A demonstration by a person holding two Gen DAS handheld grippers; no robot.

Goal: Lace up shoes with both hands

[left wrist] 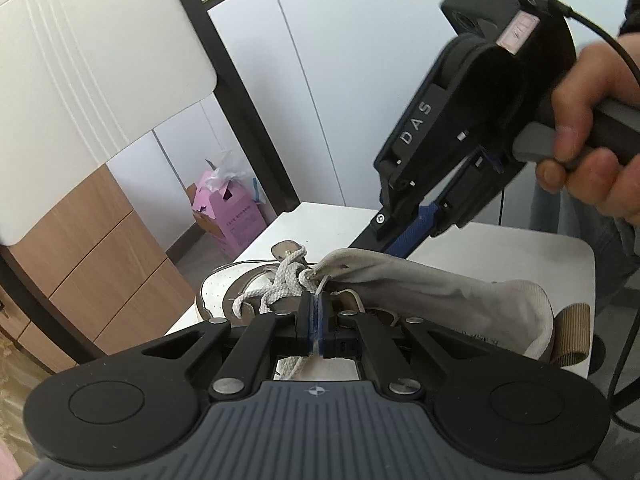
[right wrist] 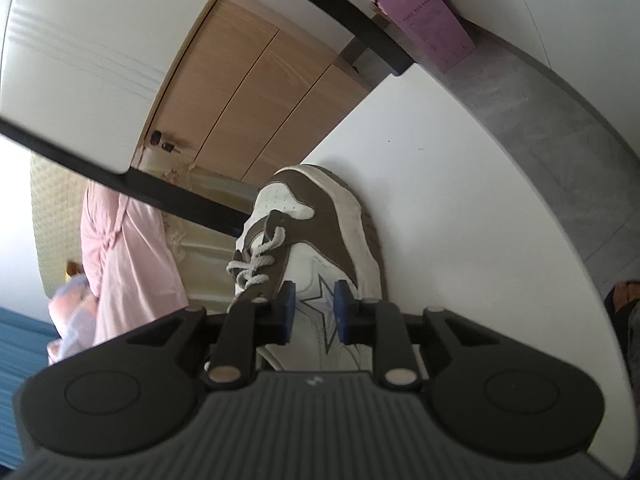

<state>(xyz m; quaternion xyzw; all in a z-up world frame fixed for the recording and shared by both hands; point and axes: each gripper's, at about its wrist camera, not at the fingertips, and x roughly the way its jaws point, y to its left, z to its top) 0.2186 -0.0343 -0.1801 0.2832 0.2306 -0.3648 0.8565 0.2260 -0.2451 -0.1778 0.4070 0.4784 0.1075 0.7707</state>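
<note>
The shoe (right wrist: pixel 320 240) lies on the white table (right wrist: pixel 460 200), toe toward twelve o'clock. My left gripper (left wrist: pixel 317 312) is clamped tight on the lace (left wrist: pixel 280 284). My right gripper (right wrist: pixel 314 308) stands apart, empty, over the shoe's side star.

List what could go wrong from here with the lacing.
1. The left tongs pinch only the thin tip of the lace; a tug may slip it out.
2. The right tongs stand open over the shoe's side and hold nothing, so pulling the lace may drag the unsteadied shoe.
3. The shoe sits close to the edge of the table and might slide off.
</note>
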